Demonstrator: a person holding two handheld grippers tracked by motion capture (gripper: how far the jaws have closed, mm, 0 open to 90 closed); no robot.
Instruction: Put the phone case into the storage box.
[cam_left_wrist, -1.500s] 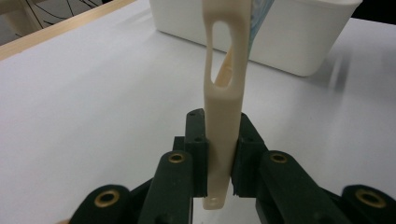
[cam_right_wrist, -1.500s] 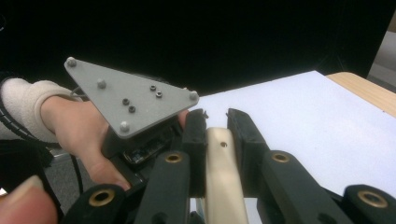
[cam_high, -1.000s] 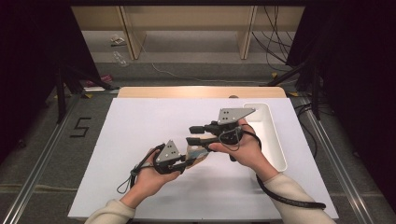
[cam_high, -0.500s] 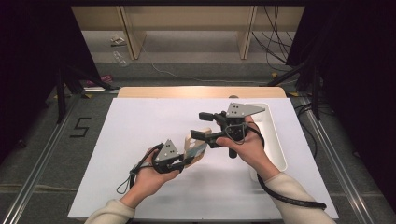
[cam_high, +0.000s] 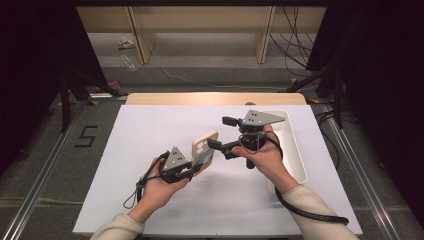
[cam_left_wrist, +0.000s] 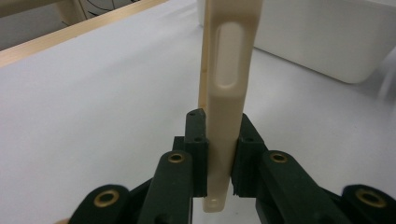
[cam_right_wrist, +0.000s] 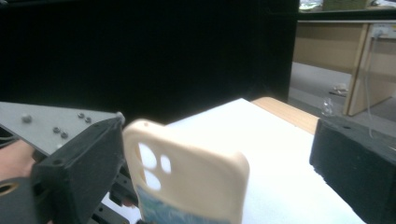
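Covering the wooden table (cam_high: 215, 98), white sheet (cam_high: 150, 130) lies under left claw (cam_high: 192, 167) gripping phone case (cam_high: 204, 150); right claw (cam_high: 220, 132) just opened.

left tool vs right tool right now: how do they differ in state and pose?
The left tool is shut on the cream phone case, its black pads pressing both faces near one end; the right tool is open, its jaws having just been opening, standing wide around the case's other end without pressing it. In the high view, the left tool sits lower and nearer the person, the right higher by the white tray. Both carry a grey three-cornered plate and trail a cable.
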